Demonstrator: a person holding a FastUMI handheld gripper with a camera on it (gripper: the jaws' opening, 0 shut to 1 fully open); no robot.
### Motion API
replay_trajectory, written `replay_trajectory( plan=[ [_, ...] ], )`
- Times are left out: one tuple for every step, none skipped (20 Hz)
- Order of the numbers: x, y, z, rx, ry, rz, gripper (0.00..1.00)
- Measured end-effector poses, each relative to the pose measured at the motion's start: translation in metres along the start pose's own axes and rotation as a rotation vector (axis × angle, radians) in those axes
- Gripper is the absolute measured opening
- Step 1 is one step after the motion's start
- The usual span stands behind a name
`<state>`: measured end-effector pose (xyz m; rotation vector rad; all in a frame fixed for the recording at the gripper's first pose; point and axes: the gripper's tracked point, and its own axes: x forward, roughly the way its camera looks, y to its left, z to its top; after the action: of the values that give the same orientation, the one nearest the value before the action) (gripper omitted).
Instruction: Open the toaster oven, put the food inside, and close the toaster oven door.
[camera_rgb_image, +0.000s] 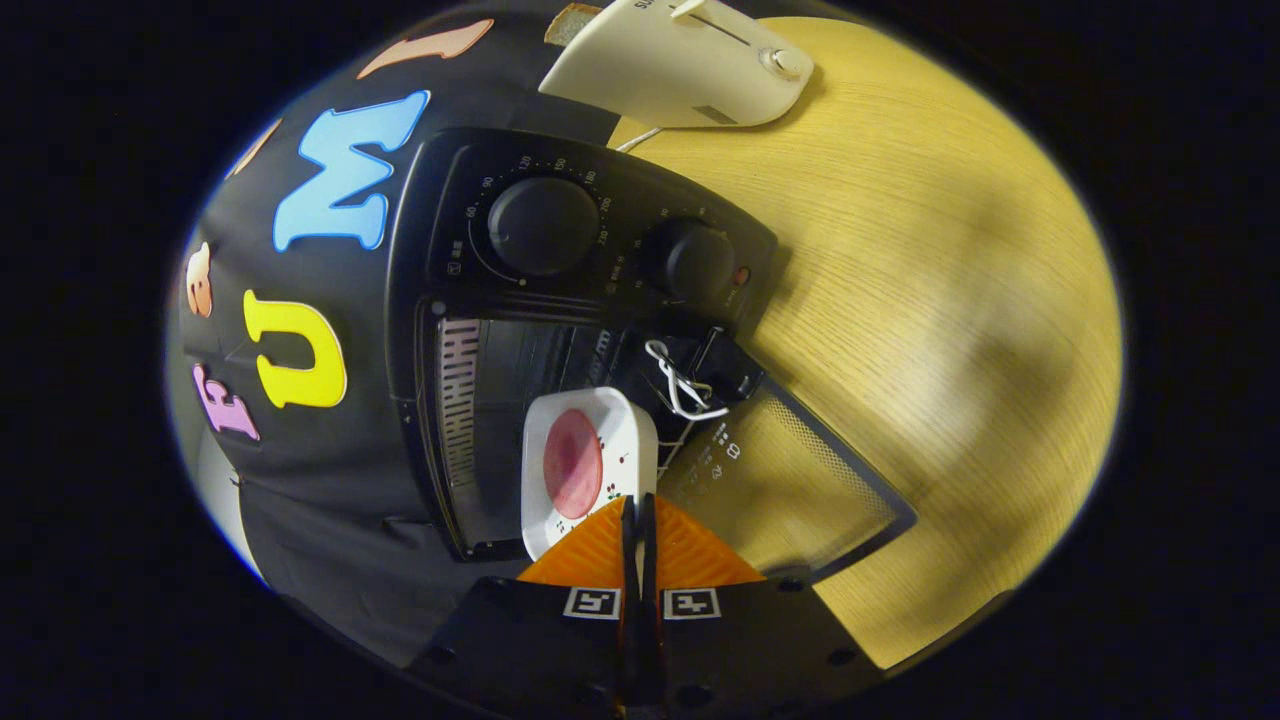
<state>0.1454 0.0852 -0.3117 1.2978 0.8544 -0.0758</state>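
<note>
Wide wooden surface (950, 250) under everything, carrying a black toaster oven (560, 300) with door (800, 490) swung fully open and lying flat toward the gripper. Two dials on the control panel; dark cavity with a wire rack (680, 385) visible at the mouth. Pale pop-up toaster (680, 70) beyond the oven, well apart, with a slice of bread at its far end. Small white dish (585, 465) carrying a round pink slice of food (572, 462), held tilted at the cavity mouth, just ahead of the fingertips. Gripper (637, 515) with jaws pressed nearly together, seemingly pinching the dish's near rim, though the exact contact is hidden by the dish edge.

Step in hand, judged: sliding the dish inside. Best done by levelling the dish first so the food stays put, aiming onto the rack rather than against the frame, pushing in deep enough to clear the door's swing, then spreading the jaws only once the dish rests flat. Risk: catching the rim on the rack's front wire.
</note>
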Motion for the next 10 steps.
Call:
replay_trajectory(
  plan=[
    [0.006, 0.003, 0.004, 0.007, -0.023, 0.004, 0.02],
    [0.012, 0.006, 0.009, 0.013, -0.047, 0.005, 0.02],
    [0.018, 0.010, 0.013, 0.027, -0.068, 0.007, 0.02],
    [0.023, 0.014, 0.016, 0.051, -0.082, 0.010, 0.02],
    [0.028, 0.017, 0.018, 0.075, -0.089, 0.015, 0.02],
    [0.033, 0.022, 0.019, 0.098, -0.097, 0.022, 0.02],
    [0.037, 0.025, 0.021, 0.108, -0.108, 0.025, 0.02],
    [0.041, 0.026, 0.021, 0.113, -0.121, 0.024, 0.02],
    [0.044, 0.028, 0.021, 0.117, -0.134, 0.023, 0.02],
    [0.047, 0.030, 0.021, 0.122, -0.145, 0.017, 0.02]
  ],
)
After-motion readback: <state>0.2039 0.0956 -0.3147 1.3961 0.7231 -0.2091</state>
